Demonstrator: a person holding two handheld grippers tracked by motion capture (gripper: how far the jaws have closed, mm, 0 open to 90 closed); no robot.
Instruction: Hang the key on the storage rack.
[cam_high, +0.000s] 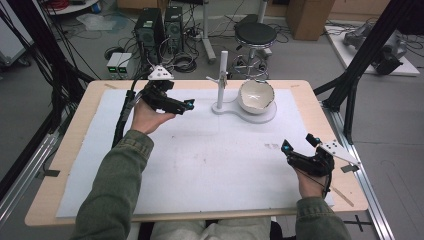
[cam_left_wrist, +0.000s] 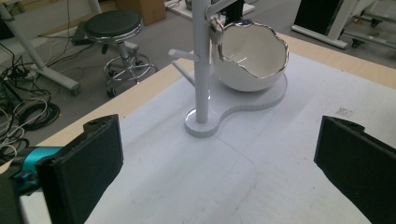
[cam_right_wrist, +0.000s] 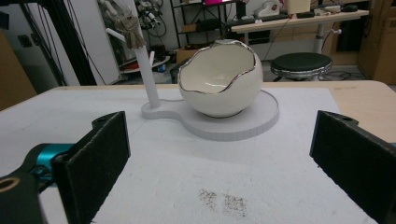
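while both of my tools hang above the white mat (cam_high: 200, 165) on the surface (cam_high: 85, 115), neither one has hold of anything. my left tool (cam_high: 186, 106) sits at the far left of the mat in the high view, just left of the white stand (cam_high: 220, 75), and its own view shows the two black jaws spread wide apart with bare mat between them. my right tool (cam_high: 300, 146) is near the right edge of the mat, closer to my side, well apart from the left one; its jaws also stand wide open and empty. the stand rises as a thin upright post with short side pegs from a flat white base (cam_left_wrist: 261, 100) shaped like a small round lobe joined to a larger round one. a bunch of keys (cam_right_wrist: 129, 32) hangs from a peg near the top of the post, seen in the right gripper view. the bowl (cam_high: 256, 96), white with a jagged silver-edged rim like a cracked eggshell, rests on the larger lobe of the base, just beside the post, its opening tilted toward my right tool. a faint dark smudge (cam_right_wrist: 224, 200) marks the mat between the right jaws. beyond the far edge of the surface, a black round stool (cam_high: 255, 34) stands on the floor among cables.
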